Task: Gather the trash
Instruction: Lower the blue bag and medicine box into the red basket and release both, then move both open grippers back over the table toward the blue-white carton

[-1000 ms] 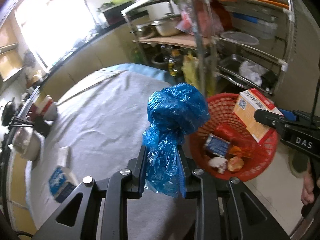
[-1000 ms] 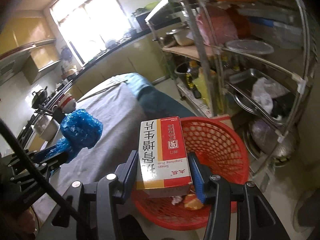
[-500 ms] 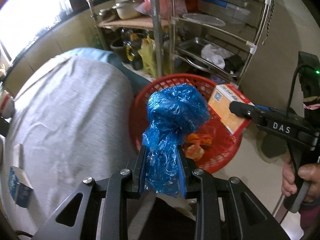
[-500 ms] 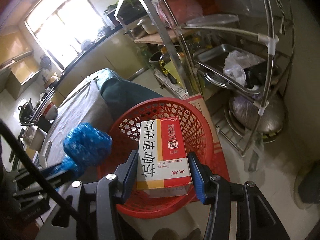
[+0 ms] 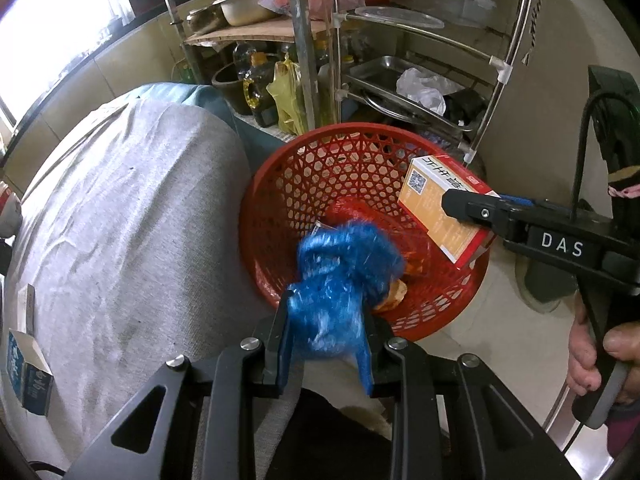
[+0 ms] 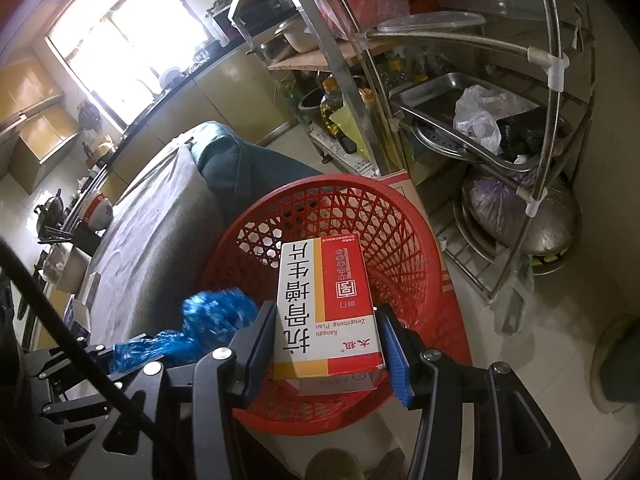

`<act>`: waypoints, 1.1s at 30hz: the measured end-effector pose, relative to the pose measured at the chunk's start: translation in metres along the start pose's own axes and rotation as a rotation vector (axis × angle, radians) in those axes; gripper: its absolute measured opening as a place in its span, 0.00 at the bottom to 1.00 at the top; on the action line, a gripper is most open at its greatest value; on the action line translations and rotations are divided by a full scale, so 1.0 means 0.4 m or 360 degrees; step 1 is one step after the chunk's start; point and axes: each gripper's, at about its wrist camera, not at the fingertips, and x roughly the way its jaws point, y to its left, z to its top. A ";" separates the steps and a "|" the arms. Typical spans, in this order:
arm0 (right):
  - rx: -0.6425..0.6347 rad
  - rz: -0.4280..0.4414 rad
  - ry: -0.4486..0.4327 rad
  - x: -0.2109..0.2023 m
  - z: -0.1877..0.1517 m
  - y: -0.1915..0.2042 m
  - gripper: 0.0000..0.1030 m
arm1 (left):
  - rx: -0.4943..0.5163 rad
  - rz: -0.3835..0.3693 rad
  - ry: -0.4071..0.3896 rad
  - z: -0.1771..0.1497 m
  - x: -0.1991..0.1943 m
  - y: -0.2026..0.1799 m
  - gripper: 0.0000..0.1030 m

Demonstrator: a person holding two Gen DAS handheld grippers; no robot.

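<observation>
At the left edge of the grey-covered table [image 5: 120, 216], a small blue-and-white carton [image 5: 28, 368] and a flat white packet [image 5: 26, 308] lie unclaimed near the near-left corner, so by the look of it some collecting is left to do. Moving right, the left gripper [image 5: 326, 344] is clamped on a crumpled blue plastic bag [image 5: 340, 276], its blue pads pressing the bag's lower part while the bunched top hangs over the near rim of the red basket [image 5: 280, 184], which stands on the floor just beside the table's right edge. The bag looks blurred, but the pads are plainly against it. Inside the basket lie several scraps already dropped in, among them something red and some orange-brown pieces, which suggests the job is well under way. Further right, the right gripper [image 6: 326, 344] grips a red, white and yellow medicine box [image 6: 324, 304] by its long sides, holding it over the basket's opening near the right rim. Both items are over the basket but not yet released; letting them go appears to be the step in hand, after which the table's left-edge leftovers would remain.
</observation>
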 end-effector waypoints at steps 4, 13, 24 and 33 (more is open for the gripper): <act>-0.0008 0.0001 0.0002 0.000 0.000 0.007 0.53 | 0.0018 0.0025 -0.0019 0.000 -0.005 -0.001 0.30; -0.0025 0.0004 -0.0015 -0.005 0.004 0.018 0.53 | 0.0033 0.0059 -0.0056 0.001 -0.018 0.002 0.30; -0.0041 0.0003 -0.0016 -0.011 0.004 0.035 0.53 | 0.0025 0.0104 -0.0095 -0.007 -0.042 0.016 0.35; -0.0064 0.0007 0.0005 -0.011 0.002 0.064 0.53 | -0.0003 0.0176 -0.0188 -0.012 -0.083 0.042 0.54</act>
